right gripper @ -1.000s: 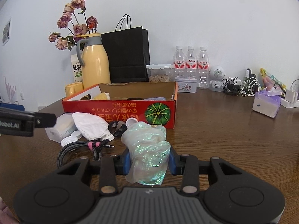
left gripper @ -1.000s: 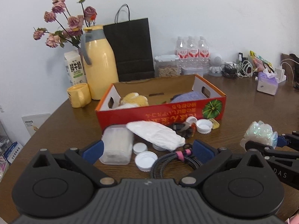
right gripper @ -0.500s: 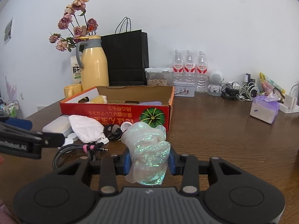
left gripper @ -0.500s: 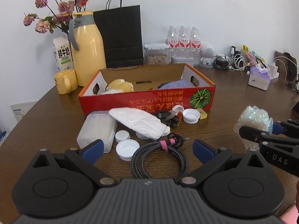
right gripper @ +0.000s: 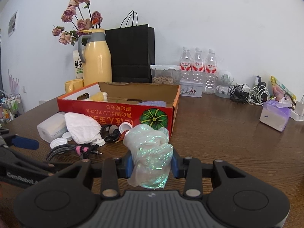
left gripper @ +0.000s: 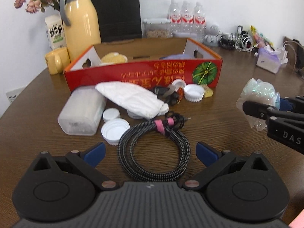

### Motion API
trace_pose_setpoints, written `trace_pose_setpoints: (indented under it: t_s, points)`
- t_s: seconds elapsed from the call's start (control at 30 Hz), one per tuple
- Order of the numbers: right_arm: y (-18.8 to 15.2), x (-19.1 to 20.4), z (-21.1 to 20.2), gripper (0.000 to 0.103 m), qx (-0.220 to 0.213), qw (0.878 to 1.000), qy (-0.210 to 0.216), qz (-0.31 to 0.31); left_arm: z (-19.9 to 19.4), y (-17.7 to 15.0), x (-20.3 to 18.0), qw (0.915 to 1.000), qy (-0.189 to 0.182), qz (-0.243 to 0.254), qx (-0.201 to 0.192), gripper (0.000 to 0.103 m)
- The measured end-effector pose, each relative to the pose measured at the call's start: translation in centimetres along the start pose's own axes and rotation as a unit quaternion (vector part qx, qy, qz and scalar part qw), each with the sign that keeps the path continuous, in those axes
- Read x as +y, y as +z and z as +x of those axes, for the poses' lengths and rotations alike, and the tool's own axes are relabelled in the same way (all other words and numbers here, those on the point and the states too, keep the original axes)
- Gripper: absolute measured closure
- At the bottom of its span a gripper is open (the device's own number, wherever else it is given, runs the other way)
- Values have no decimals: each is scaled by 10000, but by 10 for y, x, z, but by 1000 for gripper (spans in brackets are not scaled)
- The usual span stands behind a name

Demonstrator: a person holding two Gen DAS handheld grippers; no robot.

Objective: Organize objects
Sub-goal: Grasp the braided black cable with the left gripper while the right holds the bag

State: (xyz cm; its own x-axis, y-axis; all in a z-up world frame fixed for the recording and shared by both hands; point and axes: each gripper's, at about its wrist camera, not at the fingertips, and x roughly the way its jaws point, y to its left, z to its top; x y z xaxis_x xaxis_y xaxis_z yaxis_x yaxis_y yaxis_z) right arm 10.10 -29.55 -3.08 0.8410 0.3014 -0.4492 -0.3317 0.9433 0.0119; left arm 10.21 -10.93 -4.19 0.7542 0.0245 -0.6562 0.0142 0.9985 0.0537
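Left wrist view is showing your left gripper [left gripper: 150,152] standing wide open around the coiled cable [left gripper: 153,148], while your right gripper [right gripper: 152,166] is clamping the iridescent bag [right gripper: 150,152], with most clutter lying outside the red box [left gripper: 144,72].

a plain white wall [right gripper: 209,19] stands behind a dark brown wooden table [right gripper: 218,133] under even, soft light.

Cardboard box [left gripper: 144,70] mid-table [left gripper: 218,125]. In front of it: plastic container [left gripper: 81,112] left, cloth bundle [left gripper: 133,98] beside it, bottle caps [left gripper: 115,130] around, coiled cable [left gripper: 153,152] nearest. Behind box: thermos [left gripper: 80,17], paper bag [left gripper: 114,9], water bottles [left gripper: 186,17]. Tissue pack [left gripper: 268,62] far right.
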Motion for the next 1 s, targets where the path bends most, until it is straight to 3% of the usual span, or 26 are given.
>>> trace_pose_setpoints:
  t_s: [0.17, 0.47, 0.53, 0.67, 1.0]
  points:
    - [-3, 0, 12, 66, 97, 9999, 118, -10, 17, -3, -2, 9997, 137, -67, 210, 0]
    - [-5, 0, 19, 66, 161, 9995, 264, -14, 23, -6, 0, 9995, 14, -300, 77, 0]
    - [-4, 1, 19, 66, 164, 9995, 269, -18, 20, -5, 1, 9995, -22, -312, 6, 11]
    - [-2, 2, 16, 66, 148, 9995, 285, -66, 15, -6, 4, 9992, -197, -352, -8, 16]
    - [19, 14, 10, 66, 6, 9991, 315, -284, -22, 17, 24, 9956, -487, -451, -655, 17]
